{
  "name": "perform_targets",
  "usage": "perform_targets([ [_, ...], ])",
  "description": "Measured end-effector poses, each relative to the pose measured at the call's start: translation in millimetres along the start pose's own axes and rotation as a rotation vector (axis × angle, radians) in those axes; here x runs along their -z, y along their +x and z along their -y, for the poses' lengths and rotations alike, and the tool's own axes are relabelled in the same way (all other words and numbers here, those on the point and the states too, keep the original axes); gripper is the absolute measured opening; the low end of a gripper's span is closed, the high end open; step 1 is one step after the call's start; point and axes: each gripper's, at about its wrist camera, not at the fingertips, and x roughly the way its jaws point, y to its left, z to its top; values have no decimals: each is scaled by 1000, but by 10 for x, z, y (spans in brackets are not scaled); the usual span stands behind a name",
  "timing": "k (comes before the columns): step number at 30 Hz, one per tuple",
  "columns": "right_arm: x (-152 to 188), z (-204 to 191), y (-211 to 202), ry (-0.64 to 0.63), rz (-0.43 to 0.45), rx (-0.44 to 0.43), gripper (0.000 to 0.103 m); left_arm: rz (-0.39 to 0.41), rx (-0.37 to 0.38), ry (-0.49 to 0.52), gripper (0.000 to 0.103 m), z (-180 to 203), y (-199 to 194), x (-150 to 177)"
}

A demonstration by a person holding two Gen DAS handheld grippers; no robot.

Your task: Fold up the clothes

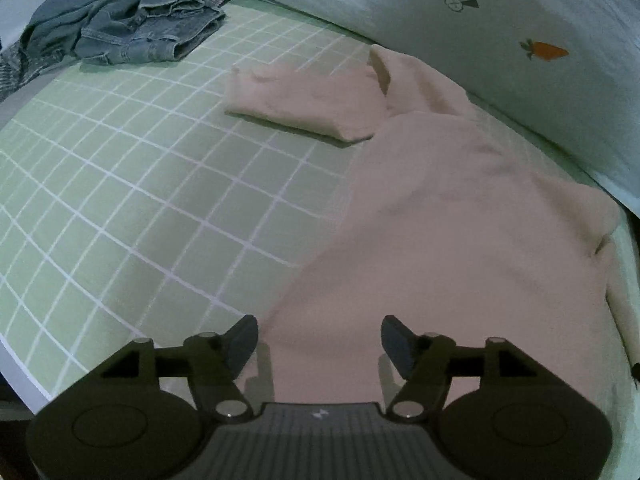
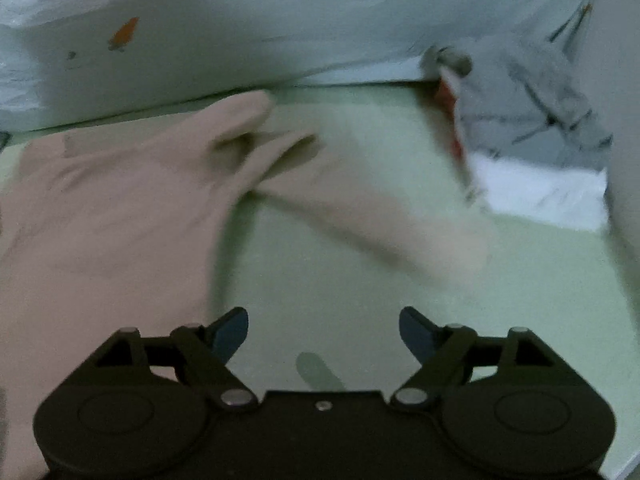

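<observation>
While the left wrist view looks down across a green checked bedsheet (image 1: 132, 184), the left gripper (image 1: 319, 338) hangs with its jaws apart and nothing between them, just over the near hem of a pale pink sweater (image 1: 460, 216). That sweater lies spread on the right side of the bed, one sleeve (image 1: 304, 100) already doubled across to the left at the far end. A crumpled denim garment (image 1: 132, 28) sits well apart at the far left, and a pale quilt (image 1: 460, 12) with a carrot print runs along the far side.

From the right wrist view, blurred by motion, the right gripper (image 2: 323, 330) is likewise spread and empty over bare sheet, with the pink sweater (image 2: 100, 208) to its left and the other sleeve (image 2: 360, 208) trailing toward the right. A grey and white heap (image 2: 532, 128) at the far right is probably more clothing.

Judging by its drape, the knit is soft, light and limp; pinching hem corners or a sleeve cuff should carry it best.
</observation>
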Motion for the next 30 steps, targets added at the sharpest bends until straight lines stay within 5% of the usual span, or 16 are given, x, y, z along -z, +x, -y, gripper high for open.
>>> perform_targets([
  [3, -105, 202, 213, -54, 7, 42, 83, 0, -12, -8, 71, 148, -20, 32],
  [10, -210, 377, 640, -239, -18, 48, 47, 9, -50, 7, 72, 459, -110, 126],
  [12, -201, 400, 673, -242, -16, 11, 32, 5, -61, 12, 72, 517, -136, 164],
  [14, -186, 432, 682, -242, -10, -11, 6, -5, -72, 21, 72, 561, -159, 201],
  [18, -95, 510, 538, -269, 43, 99, 5, -22, -80, 75, 72, 643, -195, 220],
  [21, -21, 725, 436, -243, 69, 264, 5, -15, -84, 110, 72, 675, -217, 159],
  [24, 75, 968, 438, -194, 36, 424, 5, -3, -82, 107, 72, 654, -224, 58],
  [27, 153, 1118, 499, -131, -46, 446, 7, 8, -77, 90, 73, 592, -223, -41],
  [30, 170, 1055, 388, -72, -53, 448, 35, 20, -73, 77, 79, 466, -232, -114],
])
